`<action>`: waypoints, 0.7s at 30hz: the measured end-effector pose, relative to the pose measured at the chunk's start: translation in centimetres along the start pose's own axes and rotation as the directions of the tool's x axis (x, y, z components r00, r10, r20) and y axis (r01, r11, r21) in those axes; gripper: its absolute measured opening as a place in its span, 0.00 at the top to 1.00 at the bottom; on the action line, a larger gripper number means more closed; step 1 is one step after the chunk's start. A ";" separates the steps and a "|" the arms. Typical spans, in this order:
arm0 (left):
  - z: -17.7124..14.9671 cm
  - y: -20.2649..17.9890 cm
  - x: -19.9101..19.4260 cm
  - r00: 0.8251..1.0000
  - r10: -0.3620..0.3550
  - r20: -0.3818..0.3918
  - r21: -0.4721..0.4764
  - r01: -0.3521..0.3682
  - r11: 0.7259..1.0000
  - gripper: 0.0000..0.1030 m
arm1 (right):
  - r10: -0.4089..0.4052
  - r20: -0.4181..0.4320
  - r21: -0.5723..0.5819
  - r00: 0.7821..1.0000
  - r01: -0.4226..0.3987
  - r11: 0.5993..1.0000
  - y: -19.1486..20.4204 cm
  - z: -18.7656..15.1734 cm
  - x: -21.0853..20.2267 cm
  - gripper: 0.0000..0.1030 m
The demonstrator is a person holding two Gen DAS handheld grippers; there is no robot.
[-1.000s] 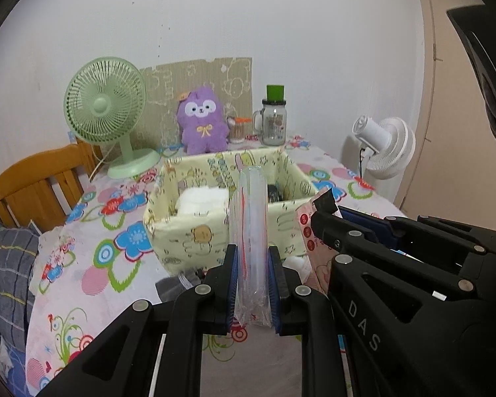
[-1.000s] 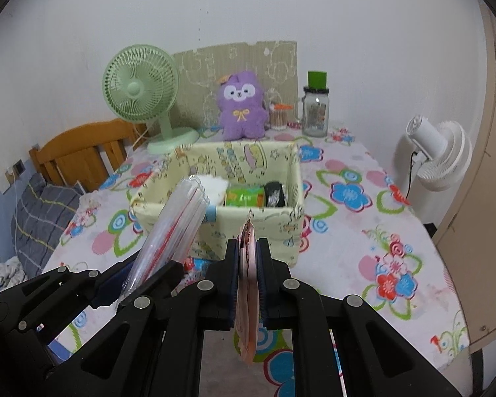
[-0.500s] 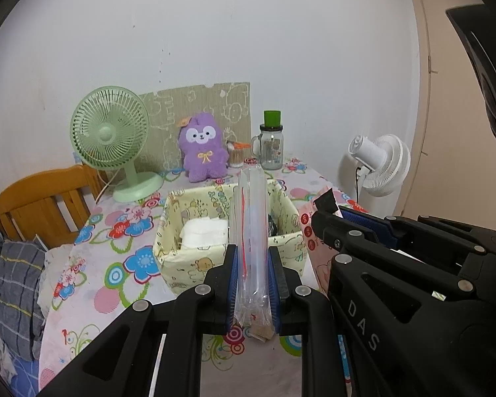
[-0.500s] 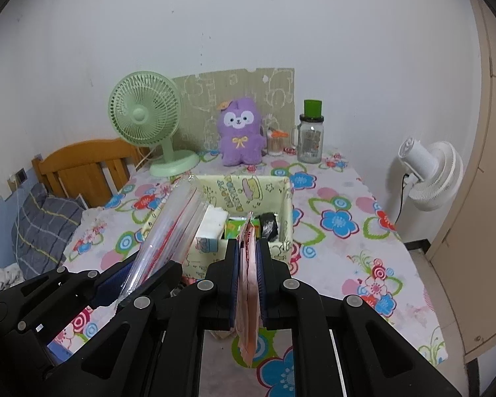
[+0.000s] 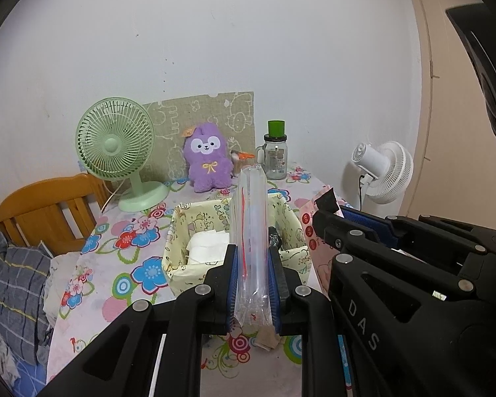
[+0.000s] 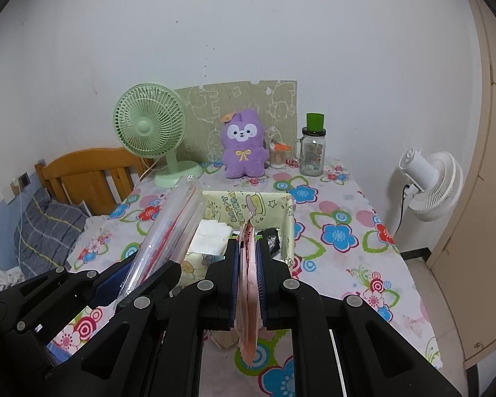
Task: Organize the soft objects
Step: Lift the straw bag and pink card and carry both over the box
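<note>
Open table (image 6: pixel 347 218) surface is seen to the right of the yellow fabric bin (image 6: pixel 289 228), and more is left bare along the bin's left side. The back edge is blocked by a green fan (image 6: pixel 148 129), a purple plush (image 6: pixel 244 145) and a glass jar (image 6: pixel 312 155) set in a row against the wall. Part of the bin's interior is taken up by a white pack (image 6: pixel 213 238) and a dark item (image 6: pixel 270 236). Beyond the table's right edge a white fan (image 6: pixel 430 182) is placed.

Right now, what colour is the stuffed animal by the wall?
Purple stuffed animal with a yellow bow, clearest in the right wrist view.
</note>
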State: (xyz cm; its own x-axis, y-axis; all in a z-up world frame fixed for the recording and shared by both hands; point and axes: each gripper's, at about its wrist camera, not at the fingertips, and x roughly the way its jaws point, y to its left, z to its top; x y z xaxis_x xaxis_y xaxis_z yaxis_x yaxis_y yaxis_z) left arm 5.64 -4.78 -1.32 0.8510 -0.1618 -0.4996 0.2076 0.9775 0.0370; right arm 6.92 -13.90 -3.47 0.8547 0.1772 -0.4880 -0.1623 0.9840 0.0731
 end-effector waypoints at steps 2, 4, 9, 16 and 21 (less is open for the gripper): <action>0.2 0.1 0.2 1.000 0.000 0.001 0.000 0.000 1.000 0.86 | -0.001 0.001 -0.001 1.000 0.001 1.000 0.0 0.2 0.1 0.87; 0.4 0.2 0.4 1.000 0.000 0.000 -0.001 0.000 1.000 0.86 | -0.003 0.000 -0.002 1.000 0.003 1.000 -0.1 0.3 0.2 0.87; 0.9 0.6 1.1 1.000 0.008 0.000 -0.008 -0.008 1.000 0.86 | -0.007 0.001 -0.007 1.000 0.007 1.000 0.0 0.9 1.1 0.87; 1.7 1.0 2.5 1.000 0.017 -0.003 -0.010 -0.017 1.000 0.86 | -0.015 -0.001 -0.017 1.000 0.015 1.000 -0.1 2.1 2.7 0.87; 2.3 1.4 3.9 1.000 0.015 -0.012 -0.012 -0.015 1.000 0.86 | -0.018 -0.010 -0.015 1.000 0.018 1.000 -0.3 2.7 4.1 0.88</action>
State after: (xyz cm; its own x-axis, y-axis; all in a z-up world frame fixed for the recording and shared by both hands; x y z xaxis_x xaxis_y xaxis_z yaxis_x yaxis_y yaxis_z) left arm 10.30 -4.38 -1.24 0.8482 -0.1453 -0.5094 0.1888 0.9814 0.0343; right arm 11.84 -13.40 -3.15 0.8526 0.1588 -0.4978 -0.1541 0.9867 0.0509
